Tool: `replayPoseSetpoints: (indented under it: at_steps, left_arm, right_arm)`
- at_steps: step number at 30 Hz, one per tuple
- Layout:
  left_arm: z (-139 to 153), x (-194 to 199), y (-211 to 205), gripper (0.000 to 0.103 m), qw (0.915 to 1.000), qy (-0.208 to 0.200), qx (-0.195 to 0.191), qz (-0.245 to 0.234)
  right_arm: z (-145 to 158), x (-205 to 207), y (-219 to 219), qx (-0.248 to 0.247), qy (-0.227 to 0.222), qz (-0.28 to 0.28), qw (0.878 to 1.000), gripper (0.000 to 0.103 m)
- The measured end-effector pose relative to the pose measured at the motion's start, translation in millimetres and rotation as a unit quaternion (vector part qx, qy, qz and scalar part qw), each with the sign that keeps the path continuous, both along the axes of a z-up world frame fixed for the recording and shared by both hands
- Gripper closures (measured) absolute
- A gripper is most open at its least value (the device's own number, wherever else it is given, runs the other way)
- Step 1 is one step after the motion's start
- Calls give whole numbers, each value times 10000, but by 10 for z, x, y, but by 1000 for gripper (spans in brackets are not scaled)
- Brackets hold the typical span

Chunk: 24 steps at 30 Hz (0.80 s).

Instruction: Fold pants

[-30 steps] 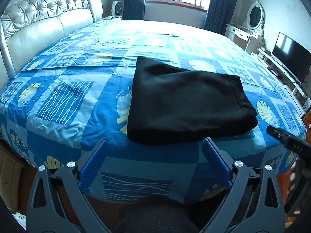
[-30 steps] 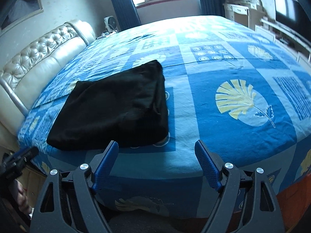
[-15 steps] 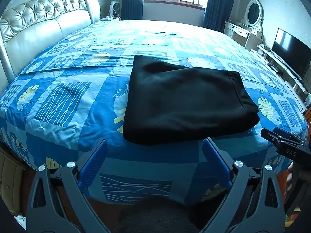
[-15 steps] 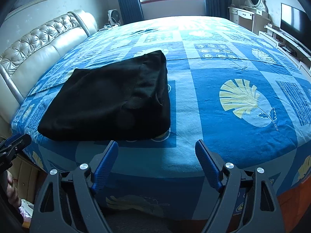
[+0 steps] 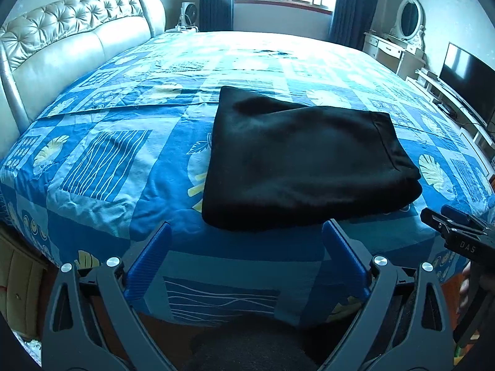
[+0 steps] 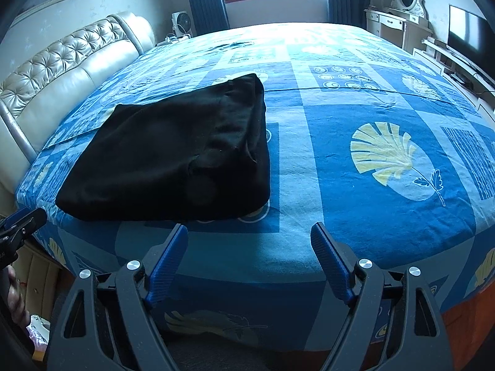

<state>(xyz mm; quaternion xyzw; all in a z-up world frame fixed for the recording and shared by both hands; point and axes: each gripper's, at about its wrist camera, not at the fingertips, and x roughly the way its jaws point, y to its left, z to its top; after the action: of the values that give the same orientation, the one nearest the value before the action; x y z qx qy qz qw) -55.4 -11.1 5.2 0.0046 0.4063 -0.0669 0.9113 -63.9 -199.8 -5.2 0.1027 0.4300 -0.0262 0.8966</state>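
The black pants [image 5: 303, 160] lie folded into a flat rectangle on the blue patterned bed cover [image 5: 102, 160], near the front edge. They also show in the right wrist view [image 6: 176, 157]. My left gripper [image 5: 247, 232] is open and empty, just short of the pants' near edge. My right gripper [image 6: 249, 233] is open and empty, in front of the pants' right corner. The right gripper shows in the left wrist view [image 5: 454, 228], and the left gripper shows in the right wrist view [image 6: 18, 228].
A padded beige headboard [image 5: 71, 43] stands at the left. A white dressing table with an oval mirror [image 5: 399, 37] and a TV [image 5: 467, 71] stand at the right. A small fan [image 5: 188, 12] stands by the window. The bed's front edge drops off below the grippers.
Both grippers have risen and tilted a little; the pants now sit slightly higher and fuller in both views. The pants themselves have not moved.
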Motion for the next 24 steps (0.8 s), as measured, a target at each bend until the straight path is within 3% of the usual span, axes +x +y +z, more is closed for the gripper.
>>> replayPoseSetpoints:
  at_steps: [24]
  left_arm:
    - [-25, -23, -33, 6, 9996, -11, 288, 27]
  right_arm:
    - [-14, -6, 46, -61, 26, 58, 10000, 22]
